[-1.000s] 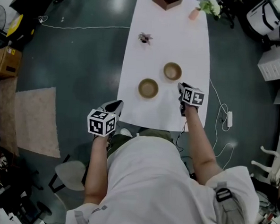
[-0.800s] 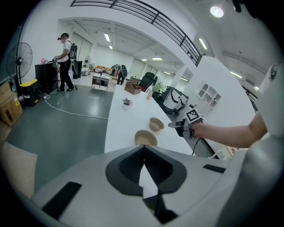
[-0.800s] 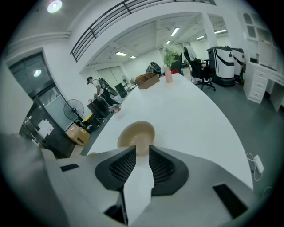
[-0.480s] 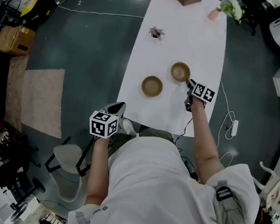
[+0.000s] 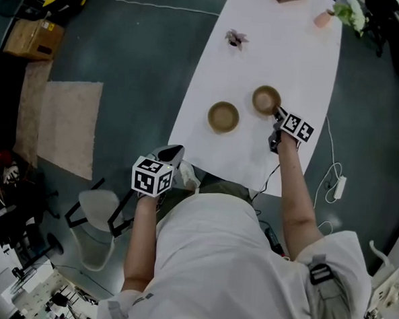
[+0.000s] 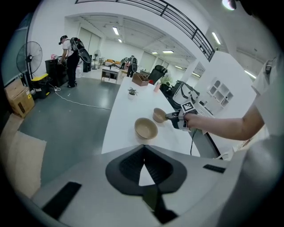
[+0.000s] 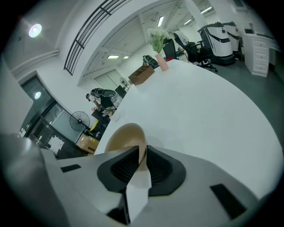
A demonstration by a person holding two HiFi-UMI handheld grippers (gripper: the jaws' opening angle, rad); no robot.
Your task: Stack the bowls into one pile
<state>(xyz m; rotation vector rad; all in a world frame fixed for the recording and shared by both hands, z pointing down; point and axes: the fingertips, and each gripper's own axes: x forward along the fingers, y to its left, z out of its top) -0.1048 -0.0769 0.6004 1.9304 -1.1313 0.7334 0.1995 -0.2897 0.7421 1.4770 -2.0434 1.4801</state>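
Your right gripper [image 5: 277, 116] sits at the near rim of the right bowl [image 5: 266, 99]. Its jaws have just been closing and now pinch the bowl wall. A rim hold like this likely serves to lift it into the left bowl [image 5: 224, 116], which stands just beside it, apart, on the table [image 5: 287, 53].

Your left gripper [image 5: 173, 154] hangs off the table's near edge, jaws pressed together, empty.

Only the right gripper view shows the rim between the jaws; the head view shows just the tips at the bowl. The left gripper view shows both bowls side on, not yet nested.

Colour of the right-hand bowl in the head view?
The bowl is plain tan, like light wood, with no pattern. It shows best in the right gripper view.
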